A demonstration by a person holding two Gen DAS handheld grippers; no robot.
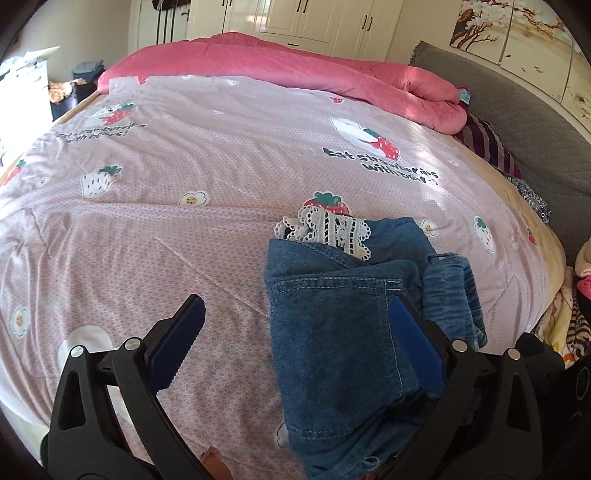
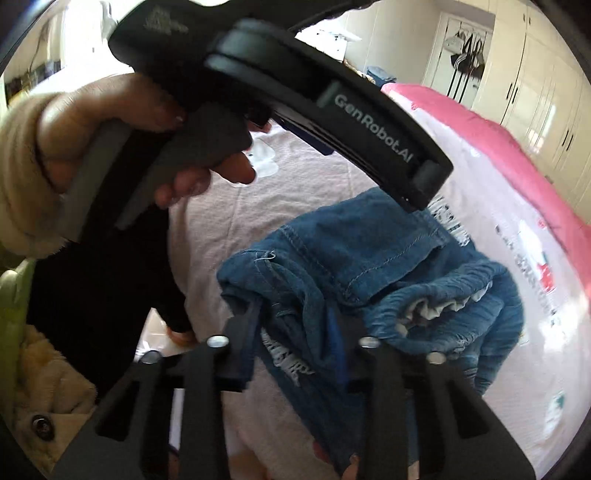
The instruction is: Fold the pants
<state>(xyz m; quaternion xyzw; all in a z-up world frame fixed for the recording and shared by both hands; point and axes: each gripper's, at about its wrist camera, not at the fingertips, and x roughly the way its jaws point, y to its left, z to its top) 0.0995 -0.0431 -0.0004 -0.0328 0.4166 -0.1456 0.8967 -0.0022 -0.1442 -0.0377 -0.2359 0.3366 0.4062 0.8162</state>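
Note:
The pants are blue denim with white lace trim (image 1: 328, 229), bunched in a folded heap on the pink strawberry-print bed sheet (image 1: 166, 221). In the left wrist view the pants (image 1: 332, 325) lie between and to the right of my left gripper (image 1: 295, 306), which is open, its right finger resting against the denim. In the right wrist view my right gripper (image 2: 295, 314) is shut on a fold of the pants (image 2: 369, 258) at their near edge. The left gripper's body (image 2: 295, 92), held in a hand, crosses the top of that view.
A rolled pink quilt (image 1: 295, 70) lies along the far side of the bed. A grey headboard (image 1: 517, 122) and striped cloth (image 1: 487, 147) are on the right. White wardrobes (image 1: 314, 22) stand behind. Piled clothes (image 1: 569, 317) sit by the bed's right edge.

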